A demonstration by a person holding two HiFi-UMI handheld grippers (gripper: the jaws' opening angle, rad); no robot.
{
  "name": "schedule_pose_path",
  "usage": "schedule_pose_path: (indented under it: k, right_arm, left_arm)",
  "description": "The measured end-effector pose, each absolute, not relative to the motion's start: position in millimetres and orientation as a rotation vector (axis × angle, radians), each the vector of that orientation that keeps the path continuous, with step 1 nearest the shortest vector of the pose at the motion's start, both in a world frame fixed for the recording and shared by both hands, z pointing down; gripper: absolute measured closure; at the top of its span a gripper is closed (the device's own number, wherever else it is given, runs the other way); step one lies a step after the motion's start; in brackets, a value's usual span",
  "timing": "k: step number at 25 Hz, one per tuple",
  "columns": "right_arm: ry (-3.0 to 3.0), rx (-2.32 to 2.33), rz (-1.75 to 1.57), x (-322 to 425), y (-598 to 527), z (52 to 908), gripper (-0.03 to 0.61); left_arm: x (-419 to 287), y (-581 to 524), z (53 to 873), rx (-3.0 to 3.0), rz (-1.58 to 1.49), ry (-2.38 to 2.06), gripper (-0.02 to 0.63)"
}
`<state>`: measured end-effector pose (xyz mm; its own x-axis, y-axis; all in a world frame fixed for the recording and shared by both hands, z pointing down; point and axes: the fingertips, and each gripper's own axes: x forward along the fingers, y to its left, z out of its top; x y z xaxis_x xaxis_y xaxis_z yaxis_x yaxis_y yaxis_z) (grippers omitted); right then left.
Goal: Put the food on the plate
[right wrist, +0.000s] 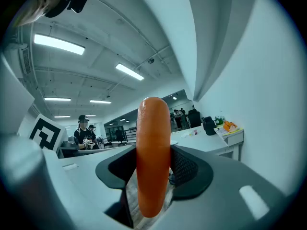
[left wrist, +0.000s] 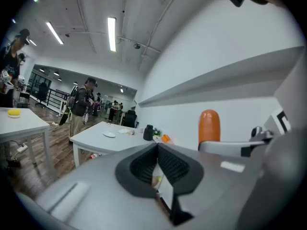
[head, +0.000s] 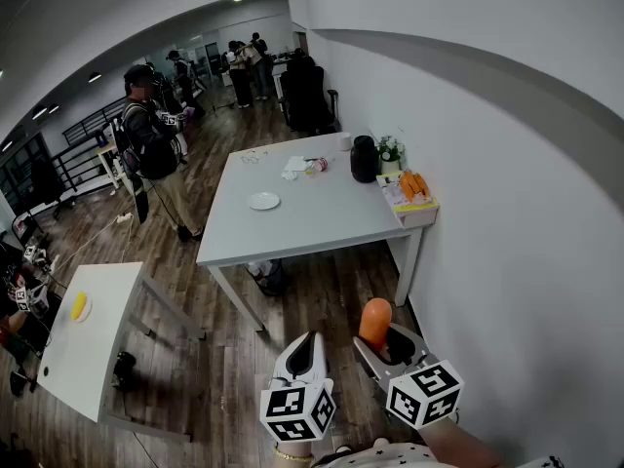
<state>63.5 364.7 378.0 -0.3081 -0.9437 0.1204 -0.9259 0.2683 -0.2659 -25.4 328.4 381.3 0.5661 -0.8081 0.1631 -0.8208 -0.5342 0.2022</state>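
The right gripper (head: 388, 347) is holding the food, a smooth orange sausage (right wrist: 153, 152). Its jaws are pressing on the sausage from both sides and are standing wide, because the sausage is fat. The sausage is sticking up out of the jaws, in the air over the wooden floor (head: 214, 359), well away from any plate. The left gripper (head: 304, 351) is sitting just beside it with its jaws squeezed together and nothing between them.

So the step in hand looks like carrying: the food is picked up but is not yet at a plate. A small white plate (head: 263, 201) is lying empty on the grey tabletop (head: 331, 227) ahead. That is probably where the sausage is going (the white tabletop (head: 97, 349) at the left is already carrying something yellow (head: 78, 306)). The next move is calling for a walk to the grey tabletop. Then the sausage needs lowering until it is lying on the plate, and only then should the jaws let go. If they open too soon, the round sausage may roll off.

No words or brand names are showing clearly enough to read. The only marks are the black and white squares on each gripper's cube (head: 424, 393).
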Motion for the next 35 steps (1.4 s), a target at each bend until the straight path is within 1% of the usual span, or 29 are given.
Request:
schedule_pose_path:
  k: [20, 26, 35]
  right_arm:
    - [2.503, -1.737, -0.476, -6.9, 323.3, 397.7, 0.365]
    - [2.54, -1.688, -0.498, -6.6, 262.8, 407.5, 0.365]
    - [2.633, -1.581, -0.423, 21.9, 114.8, 388.7, 0.365]
  left_arm:
    - [-98.4, 291.7, 409.0, 2.489, 0.095, -1.407, 0.606]
    - [-99.6, 236.4, 417.7, 2.46, 0.099, -1.454, 0.606]
    - [-68.1, 97.9, 397.1, 2.445, 0.038, -1.557, 0.606]
